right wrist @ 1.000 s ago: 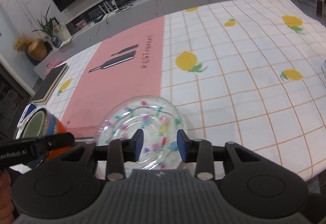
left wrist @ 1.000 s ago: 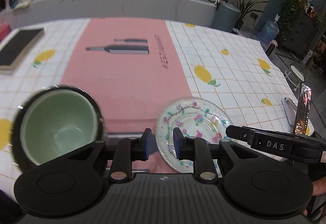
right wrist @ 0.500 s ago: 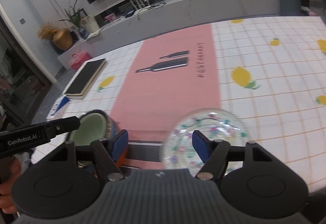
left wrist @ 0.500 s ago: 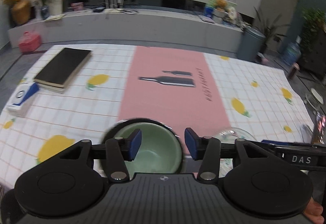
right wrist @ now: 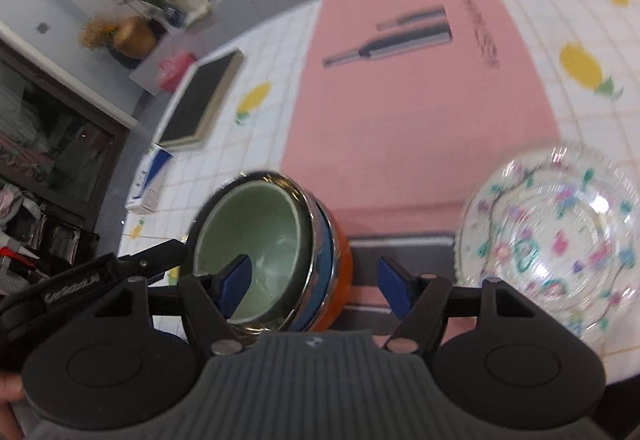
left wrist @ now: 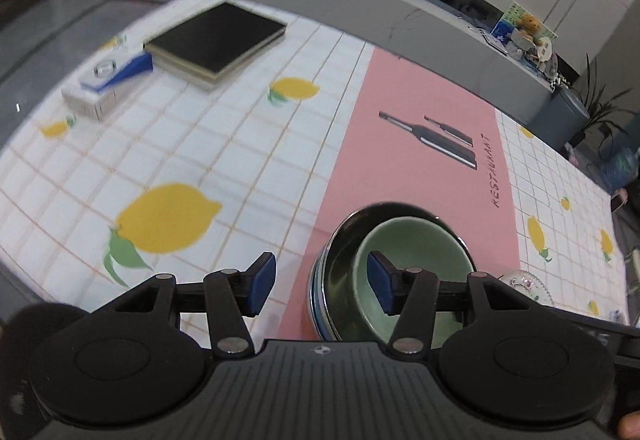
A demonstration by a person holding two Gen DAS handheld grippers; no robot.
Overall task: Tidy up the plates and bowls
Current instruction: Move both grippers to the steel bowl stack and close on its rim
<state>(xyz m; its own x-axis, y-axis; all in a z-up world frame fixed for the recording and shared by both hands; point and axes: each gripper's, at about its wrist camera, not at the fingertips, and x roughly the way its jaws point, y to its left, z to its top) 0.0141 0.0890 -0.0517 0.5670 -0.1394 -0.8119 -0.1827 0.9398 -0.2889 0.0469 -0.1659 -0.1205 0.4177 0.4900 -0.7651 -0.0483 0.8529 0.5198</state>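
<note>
A stack of nested bowls stands on the pink runner near the table's front edge, with a green bowl [left wrist: 416, 264] [right wrist: 256, 236] innermost, inside a metal-rimmed bowl [left wrist: 344, 260], a blue one and an orange one [right wrist: 340, 272]. My left gripper [left wrist: 318, 286] is open, its right finger over the green bowl and its left finger outside the stack. My right gripper [right wrist: 316, 288] is open and straddles the stack's right rim. A clear glass plate with flower print [right wrist: 560, 240] lies to the right of the stack; it also shows small in the left wrist view [left wrist: 524, 286].
A black book [left wrist: 216, 40] and a white-and-blue box [left wrist: 108, 88] lie at the far left of the lemon-print tablecloth [left wrist: 200, 160]. A grey counter with clutter runs behind the table. The left gripper's body [right wrist: 80, 280] shows at the left of the right wrist view.
Both grippers have opened wider and swung left toward the bowl stack. The right gripper has moved off the glass plate, which now lies to its right.
</note>
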